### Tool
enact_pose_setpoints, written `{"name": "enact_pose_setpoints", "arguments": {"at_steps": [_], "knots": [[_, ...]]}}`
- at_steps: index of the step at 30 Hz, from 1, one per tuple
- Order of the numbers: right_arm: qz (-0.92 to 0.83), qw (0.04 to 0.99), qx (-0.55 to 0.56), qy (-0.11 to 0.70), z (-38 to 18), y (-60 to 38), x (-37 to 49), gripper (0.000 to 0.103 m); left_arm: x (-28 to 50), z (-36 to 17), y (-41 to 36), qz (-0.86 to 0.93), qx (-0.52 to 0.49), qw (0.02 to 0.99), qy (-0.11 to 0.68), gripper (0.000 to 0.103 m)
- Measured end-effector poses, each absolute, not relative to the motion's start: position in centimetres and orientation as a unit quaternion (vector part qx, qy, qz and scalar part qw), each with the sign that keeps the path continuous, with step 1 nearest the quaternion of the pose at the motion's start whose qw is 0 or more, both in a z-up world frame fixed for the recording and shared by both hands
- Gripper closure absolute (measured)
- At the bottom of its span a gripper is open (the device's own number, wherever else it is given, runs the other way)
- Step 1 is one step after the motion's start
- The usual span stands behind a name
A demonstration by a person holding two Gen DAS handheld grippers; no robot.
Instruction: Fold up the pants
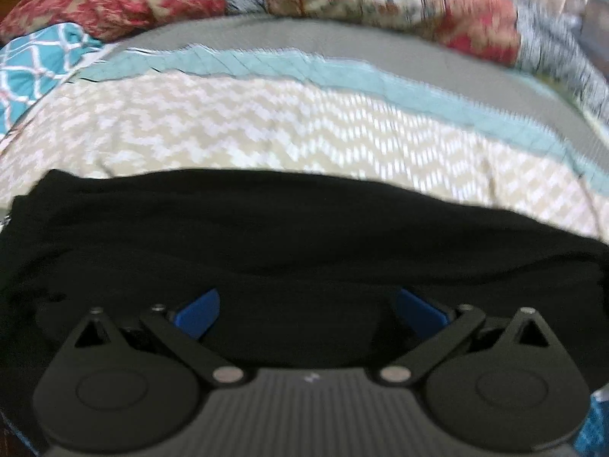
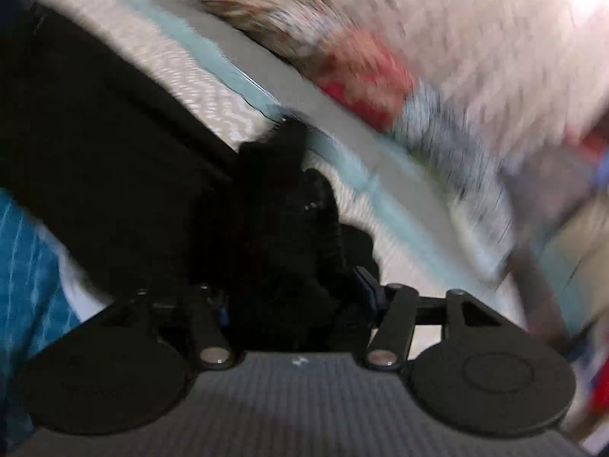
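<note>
On the bedspread [image 1: 266,129], black pants [image 1: 266,236] lie under both spread-apart claws.

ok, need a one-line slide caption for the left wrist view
Left gripper, blue fingers spread, over black pants lying on a chevron-patterned bedspread.

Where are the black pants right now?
In the left wrist view the black pants lie across the lower half on the beige zigzag quilt, right ahead of the left gripper. In the right wrist view a bunch sits between the right gripper's fingers.
</note>
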State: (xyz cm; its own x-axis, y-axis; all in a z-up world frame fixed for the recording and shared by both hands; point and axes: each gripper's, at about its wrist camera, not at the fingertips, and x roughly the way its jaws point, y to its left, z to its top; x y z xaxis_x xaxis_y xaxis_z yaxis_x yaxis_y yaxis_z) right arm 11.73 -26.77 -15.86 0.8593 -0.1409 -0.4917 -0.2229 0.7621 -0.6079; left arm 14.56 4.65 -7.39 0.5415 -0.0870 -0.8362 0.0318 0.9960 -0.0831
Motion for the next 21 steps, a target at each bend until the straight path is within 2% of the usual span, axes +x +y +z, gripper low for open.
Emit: {"name": "enact_pose_setpoints", "arguments": {"at_steps": [1, 3, 6, 9, 11, 14, 16, 18, 21], "knots": [[0.031, 0.899, -0.351, 0.258, -15.4, -26.5, 10.9, 0.032, 14.0, -7.0, 5.4, -0.034, -0.035, 0.880, 0.472, 0.000], [0.050, 0.909, -0.325, 0.258, -14.0, -26.8, 10.1, 0.031, 13.0, -6.4, 6.8, -0.037, -0.049, 0.882, 0.467, 0.000], [0.089, 0.931, -0.233, 0.265, -11.5, -28.0, 9.1, 0.031, 11.5, -5.5, 9.1, -0.052, -0.074, 0.882, 0.462, 0.000], [0.148, 0.952, -0.079, 0.256, -9.0, -30.1, 8.9, 0.031, 10.0, -4.8, 10.5, -0.060, -0.079, 0.886, 0.453, 0.000], [0.174, 0.959, 0.050, 0.220, -8.1, -32.2, 8.3, 0.031, 8.9, -4.4, 11.4, -0.057, -0.079, 0.888, 0.450, 0.000], [0.112, 0.959, 0.184, 0.185, -7.8, -34.8, 9.3, 0.032, 7.6, -4.4, 12.8, -0.048, -0.093, 0.886, 0.451, 0.000], [0.046, 0.958, 0.204, 0.197, -8.8, -35.2, 10.7, 0.039, 6.9, -4.8, 13.8, -0.043, -0.104, 0.883, 0.457, 0.000], [0.021, 0.953, 0.205, 0.223, -10.9, -34.4, 12.0, 0.040, 6.2, -5.2, 14.5, -0.042, -0.113, 0.881, 0.457, 0.000], [-0.010, 0.932, 0.158, 0.325, -16.3, -31.1, 14.5, 0.039, 5.1, -5.7, 15.2, -0.038, -0.120, 0.882, 0.453, 0.000]]}}
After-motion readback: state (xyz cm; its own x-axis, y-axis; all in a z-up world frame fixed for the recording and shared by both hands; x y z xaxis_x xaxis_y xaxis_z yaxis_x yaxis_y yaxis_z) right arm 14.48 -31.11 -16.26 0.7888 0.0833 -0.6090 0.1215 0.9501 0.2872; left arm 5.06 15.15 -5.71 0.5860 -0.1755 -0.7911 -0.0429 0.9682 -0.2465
